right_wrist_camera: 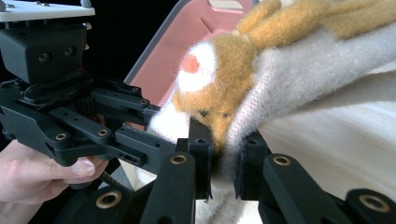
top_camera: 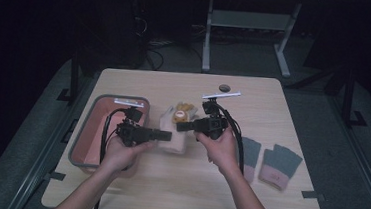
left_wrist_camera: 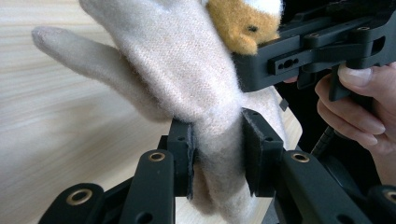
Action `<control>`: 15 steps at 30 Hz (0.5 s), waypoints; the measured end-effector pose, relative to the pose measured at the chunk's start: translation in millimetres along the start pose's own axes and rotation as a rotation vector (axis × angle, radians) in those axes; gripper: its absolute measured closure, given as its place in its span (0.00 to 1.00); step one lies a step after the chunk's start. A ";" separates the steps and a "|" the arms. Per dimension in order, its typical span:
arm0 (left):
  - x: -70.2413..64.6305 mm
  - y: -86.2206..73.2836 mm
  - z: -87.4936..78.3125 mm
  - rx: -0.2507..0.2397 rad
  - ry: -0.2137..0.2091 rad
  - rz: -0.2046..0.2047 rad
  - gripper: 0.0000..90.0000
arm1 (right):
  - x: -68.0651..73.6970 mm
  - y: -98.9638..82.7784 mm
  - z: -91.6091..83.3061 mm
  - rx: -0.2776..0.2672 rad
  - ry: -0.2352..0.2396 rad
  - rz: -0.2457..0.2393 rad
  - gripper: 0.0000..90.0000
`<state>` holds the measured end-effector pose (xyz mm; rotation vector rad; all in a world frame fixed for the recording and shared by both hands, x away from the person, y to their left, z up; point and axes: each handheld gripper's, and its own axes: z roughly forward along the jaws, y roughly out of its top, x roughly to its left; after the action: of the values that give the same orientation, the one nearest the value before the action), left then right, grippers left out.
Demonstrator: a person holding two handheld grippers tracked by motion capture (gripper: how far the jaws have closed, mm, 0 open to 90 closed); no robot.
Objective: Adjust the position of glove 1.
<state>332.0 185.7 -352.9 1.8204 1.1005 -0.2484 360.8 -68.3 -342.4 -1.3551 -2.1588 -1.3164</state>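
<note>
A cream knitted mitten (top_camera: 175, 131) with an orange plush animal patch (top_camera: 183, 113) hangs between my two grippers above the table's middle. My left gripper (top_camera: 170, 136) comes in from the left and is shut on the mitten's cuff (left_wrist_camera: 219, 154); its pads pinch the cream wool. My right gripper (top_camera: 180, 126) comes in from the right and is shut on the mitten (right_wrist_camera: 280, 74) beside the orange animal patch (right_wrist_camera: 210, 88). In the left gripper view the mitten's thumb (left_wrist_camera: 88, 60) sticks out to the left.
A grey-rimmed bin (top_camera: 81, 136) with a pink inside stands at the table's left, under my left hand. A pair of grey and pink fingerless gloves (top_camera: 271, 164) lies at the right. A small dark round disc (top_camera: 224, 88) sits near the table's far edge.
</note>
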 end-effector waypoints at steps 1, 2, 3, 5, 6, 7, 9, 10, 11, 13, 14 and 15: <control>0.0 0.0 0.0 0.000 0.000 0.000 0.75 | 0.0 0.0 0.0 0.000 0.000 0.000 0.89; 1.2 1.7 -3.6 -0.004 0.001 0.002 0.75 | 2.0 3.2 1.8 0.001 0.005 0.000 0.89; 1.2 1.7 -3.6 -0.004 0.001 0.002 0.75 | 2.0 3.2 1.8 0.001 0.005 0.000 0.89; 2.6 2.8 -6.8 -0.010 0.001 0.001 0.75 | 5.6 8.0 4.7 0.003 0.005 -0.009 0.89; 4.1 3.5 -10.4 -0.013 0.001 -0.004 0.75 | 6.9 9.4 5.7 0.003 0.009 -0.006 0.89; 4.1 3.5 -10.4 -0.013 0.001 -0.004 0.75 | 7.3 10.3 6.8 0.001 0.009 -0.008 0.89; 5.4 4.8 -17.0 -0.021 0.005 -0.005 0.75 | 9.5 13.2 9.2 0.005 0.020 -0.009 0.89; 5.2 5.1 -18.4 -0.022 0.007 -0.009 0.75 | 11.1 14.7 10.0 0.008 0.022 -0.010 0.89; 5.2 5.1 -18.4 -0.022 0.007 -0.009 0.75 | 11.1 14.7 10.0 0.008 0.022 -0.010 0.89; 5.9 6.0 -22.5 -0.026 0.008 -0.008 0.75 | 15.3 18.5 12.5 0.009 0.020 -0.024 0.89; 6.7 7.2 -26.3 -0.031 0.010 -0.004 0.75 | 17.5 20.2 13.5 0.007 0.021 -0.025 0.89; 6.7 7.2 -26.3 -0.031 0.010 -0.004 0.75 | 17.5 20.2 13.5 0.007 0.021 -0.025 0.89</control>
<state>334.0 209.8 -338.7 1.7941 1.1094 -0.2232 371.2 -44.4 -327.8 -1.3099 -2.1717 -1.3246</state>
